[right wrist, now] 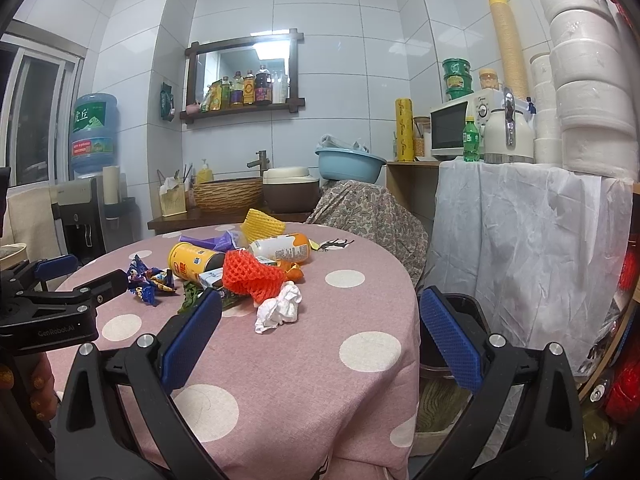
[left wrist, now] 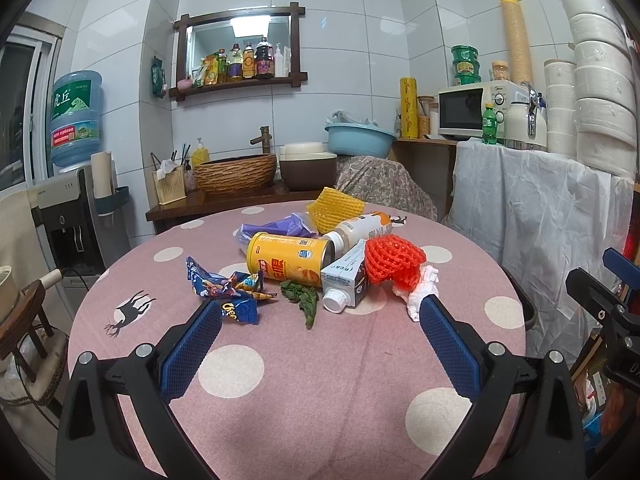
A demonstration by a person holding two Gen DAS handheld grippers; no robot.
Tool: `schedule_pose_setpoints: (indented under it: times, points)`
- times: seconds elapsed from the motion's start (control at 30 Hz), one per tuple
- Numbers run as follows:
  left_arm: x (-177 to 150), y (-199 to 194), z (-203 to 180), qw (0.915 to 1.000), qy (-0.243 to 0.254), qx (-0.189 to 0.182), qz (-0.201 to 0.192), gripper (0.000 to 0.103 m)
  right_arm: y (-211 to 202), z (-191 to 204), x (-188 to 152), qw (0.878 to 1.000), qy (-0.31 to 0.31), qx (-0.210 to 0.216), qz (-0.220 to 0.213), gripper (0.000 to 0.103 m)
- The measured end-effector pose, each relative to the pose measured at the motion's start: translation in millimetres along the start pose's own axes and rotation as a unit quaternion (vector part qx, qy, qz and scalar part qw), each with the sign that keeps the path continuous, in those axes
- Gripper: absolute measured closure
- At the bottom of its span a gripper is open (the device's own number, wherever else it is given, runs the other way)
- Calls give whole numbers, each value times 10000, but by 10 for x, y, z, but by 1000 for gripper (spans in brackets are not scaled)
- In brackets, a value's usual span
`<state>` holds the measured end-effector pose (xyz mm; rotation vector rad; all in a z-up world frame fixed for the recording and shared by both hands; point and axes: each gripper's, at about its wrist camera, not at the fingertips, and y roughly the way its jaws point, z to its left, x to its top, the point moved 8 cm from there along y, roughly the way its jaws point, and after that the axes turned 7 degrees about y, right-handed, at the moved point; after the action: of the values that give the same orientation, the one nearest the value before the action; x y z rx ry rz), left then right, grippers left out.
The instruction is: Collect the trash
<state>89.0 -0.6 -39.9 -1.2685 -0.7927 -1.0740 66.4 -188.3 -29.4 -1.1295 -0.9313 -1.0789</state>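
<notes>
Two grippers hang over the near edge of a round counter (left wrist: 304, 392) draped in pink polka-dot cloth, both with jaws spread wide and nothing between them. The trash sits in one loose heap toward the far half of the counter. From the left gripper (left wrist: 320, 316) the heap lies at twelve o'clock: a crumpled blue snack wrapper (left wrist: 224, 286) just beyond its left pad at about eleven, a wilted green leaf (left wrist: 302, 298) dead ahead, and a small milk carton (left wrist: 346, 280) with its white cap pointing back toward the gripper, its long axis running from roughly one o'clock down to six. Behind these a yellow chip can (left wrist: 290, 258) lies on its side, long axis nearly crosswise from nine to three, open mouth toward three. A red foam net (left wrist: 390, 262) rests against the carton at one o'clock, with a crumpled white tissue (left wrist: 420, 290) just beside it. From the right gripper (right wrist: 320, 310) the same tissue (right wrist: 280, 308) sits at about eleven, nearest of all the pieces, with the red foam net (right wrist: 250, 276) just behind it. By this layout the tissue looks like the right gripper's easiest first grab, while the wrapper and leaf fall more naturally to the left. A dark bin (right wrist: 460, 332) appears to stand below the counter edge at the right gripper's two o'clock, though much of it is hidden by the pad.
</notes>
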Motion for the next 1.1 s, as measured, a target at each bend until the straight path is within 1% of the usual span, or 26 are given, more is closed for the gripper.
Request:
schedule_pose_setpoints:
  times: [0.17,0.3,0.37,0.43,0.5,0.6,0.67,0.73,0.83,0.87,0.97,1.03,1.1]
  points:
    - [-32,34,-4,9999,3,-71,90,5,48,3,-3,10000,-8,28,80,5]
    - [-102,144,39,9989,-121,-252,384,5,131,38,-9,9996,-83,140,233,5]
    - [-148,212,84,9975,-213,-303,599,5,193,67,-12,9989,-89,293,346,5]
    - [-215,302,146,9950,-308,-422,849,5,313,122,-48,9971,-129,485,576,5]
    - [-276,396,243,9927,-335,-464,1060,5,507,209,-130,9929,-318,645,947,5]
    - [-304,500,413,9911,-285,-369,1248,5,757,329,-225,9858,-477,948,1301,5]
    - [-290,611,594,9899,-212,-222,1382,5,899,397,-232,9823,-533,1135,1388,5]
    - [-271,713,772,9880,-296,-190,1506,5,1018,471,-185,9804,-660,1266,1354,5]
    - [-254,885,1037,9811,-815,-406,1705,5,1189,608,-76,9781,-820,1421,1280,5]
    - [-252,949,1118,9777,-1010,-483,1778,6,1249,666,-45,9765,-907,1496,1262,5]
    - [-270,1131,1273,9662,-1478,-726,1983,7,1441,809,-12,9713,-1250,1549,1305,6]
    - [-284,1217,1322,9607,-1680,-830,2050,8,1559,901,-15,9679,-1515,1498,1337,13]
    - [-296,1280,1347,9572,-1807,-872,2086,8,1625,943,-21,9661,-1687,1416,1347,20]
